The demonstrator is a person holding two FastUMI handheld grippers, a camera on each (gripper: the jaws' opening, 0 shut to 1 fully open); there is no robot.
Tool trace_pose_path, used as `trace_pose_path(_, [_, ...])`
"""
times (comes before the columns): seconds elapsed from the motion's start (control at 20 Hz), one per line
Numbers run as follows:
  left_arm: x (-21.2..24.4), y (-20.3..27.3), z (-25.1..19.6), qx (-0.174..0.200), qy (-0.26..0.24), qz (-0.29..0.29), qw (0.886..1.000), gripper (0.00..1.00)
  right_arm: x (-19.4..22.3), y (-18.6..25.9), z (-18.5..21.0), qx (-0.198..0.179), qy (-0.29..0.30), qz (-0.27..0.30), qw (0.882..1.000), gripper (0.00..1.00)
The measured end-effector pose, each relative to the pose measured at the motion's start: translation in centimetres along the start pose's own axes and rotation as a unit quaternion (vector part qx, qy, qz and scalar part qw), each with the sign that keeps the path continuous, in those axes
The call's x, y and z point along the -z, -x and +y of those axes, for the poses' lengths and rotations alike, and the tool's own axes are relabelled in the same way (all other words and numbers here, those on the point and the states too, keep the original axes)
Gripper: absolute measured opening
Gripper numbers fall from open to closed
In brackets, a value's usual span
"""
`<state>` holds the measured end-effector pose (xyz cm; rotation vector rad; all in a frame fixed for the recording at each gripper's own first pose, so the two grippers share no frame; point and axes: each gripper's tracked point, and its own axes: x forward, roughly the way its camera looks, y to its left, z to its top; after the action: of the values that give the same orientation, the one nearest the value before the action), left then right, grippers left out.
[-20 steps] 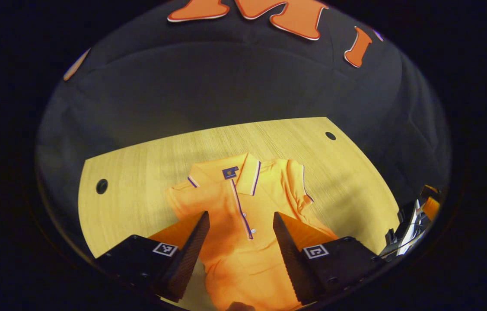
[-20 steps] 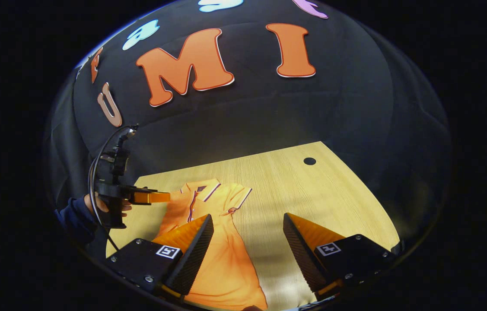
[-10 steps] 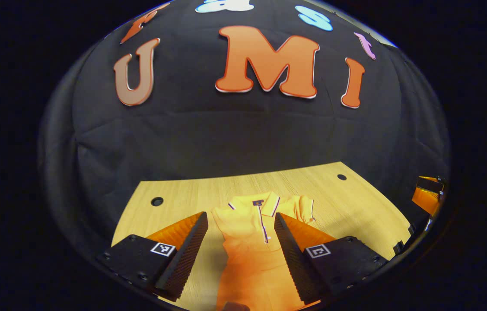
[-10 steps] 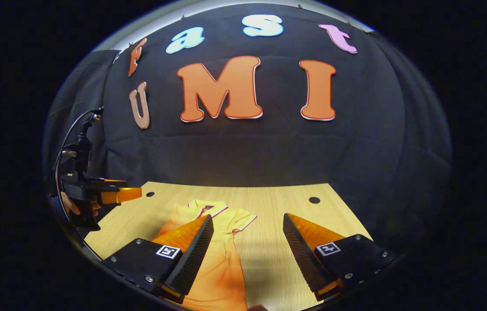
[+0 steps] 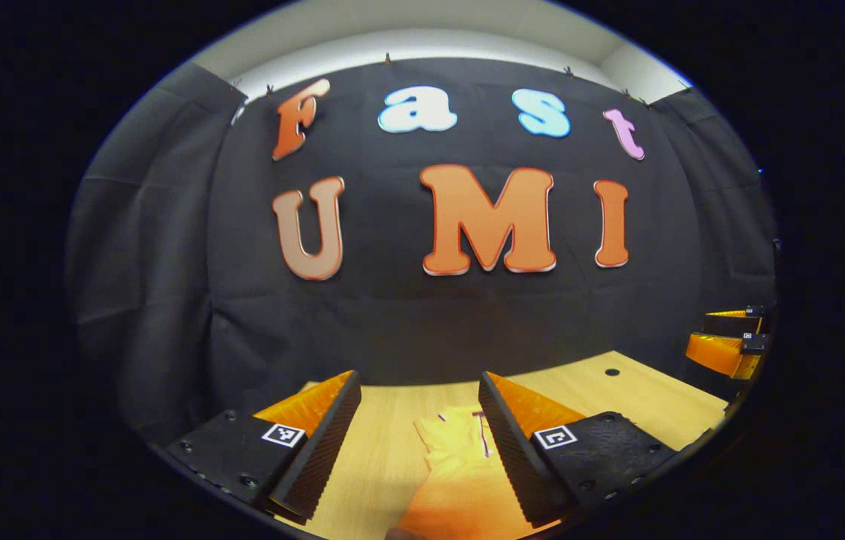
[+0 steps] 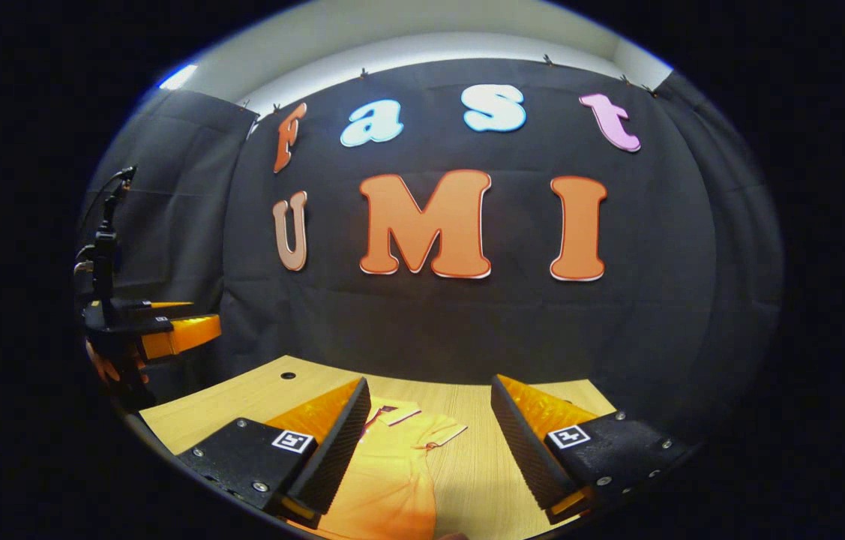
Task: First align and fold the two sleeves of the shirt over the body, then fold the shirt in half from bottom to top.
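Both grippers were held above the table [image 5: 385, 450], fingers spread, gripping nothing: left gripper [image 5: 418, 405], right gripper [image 6: 429, 411]. Shirt [image 6: 392, 472] lay flat on the table below them (collar toward the wall).

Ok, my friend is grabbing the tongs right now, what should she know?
Left tongs: open, holding nothing, up above the table and pointing at the wall.
Right tongs: open, holding nothing, also up above the table.
Shirt: orange, lying flat on the wooden table, collar toward the wall, under both tongs. One short sleeve sticks out to the side.
Done: no fold can be seen yet.
Left: fold both sleeves over the body, then fold the shirt in half from bottom to top.
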<state>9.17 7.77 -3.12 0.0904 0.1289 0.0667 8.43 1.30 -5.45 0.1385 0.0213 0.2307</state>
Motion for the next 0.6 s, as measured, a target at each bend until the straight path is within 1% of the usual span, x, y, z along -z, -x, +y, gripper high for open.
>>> trace_pose_path(0.1, [-0.5,2.3,0.0,-0.007,-0.023,-0.013,1.000,0.95,2.3,1.1,0.1,-0.002,0.001,0.022,1.000,0.98])
trace_pose_path(0.15, [-0.3,3.2,0.0,-0.011,-0.027,-0.013,1.000,0.93,3.3,1.7,0.2,-0.005,-0.003,0.033,0.999,0.98])
trace_pose_path(0.2, [0.3,3.7,-0.1,-0.012,-0.023,-0.003,1.000,0.92,4.7,2.2,0.4,-0.010,-0.006,0.052,0.999,0.98])
trace_pose_path(0.3, [3.3,4.5,0.0,-0.018,-0.020,0.042,0.999,0.92,8.1,3.2,0.4,-0.015,-0.011,0.097,0.995,0.98])
trace_pose_path(0.35, [5.0,5.1,0.5,-0.023,-0.019,0.062,0.998,0.93,10.1,4.1,0.5,-0.020,-0.013,0.125,0.992,0.98])
trace_pose_path(0.45, [7.7,6.4,0.3,-0.017,-0.016,0.104,0.994,0.95,14.3,5.3,0.8,-0.026,-0.014,0.186,0.982,0.98])
trace_pose_path(0.6, [12.7,7.6,0.7,-0.003,-0.025,0.174,0.984,0.95,19.3,7.5,1.6,-0.037,-0.026,0.270,0.962,0.98])
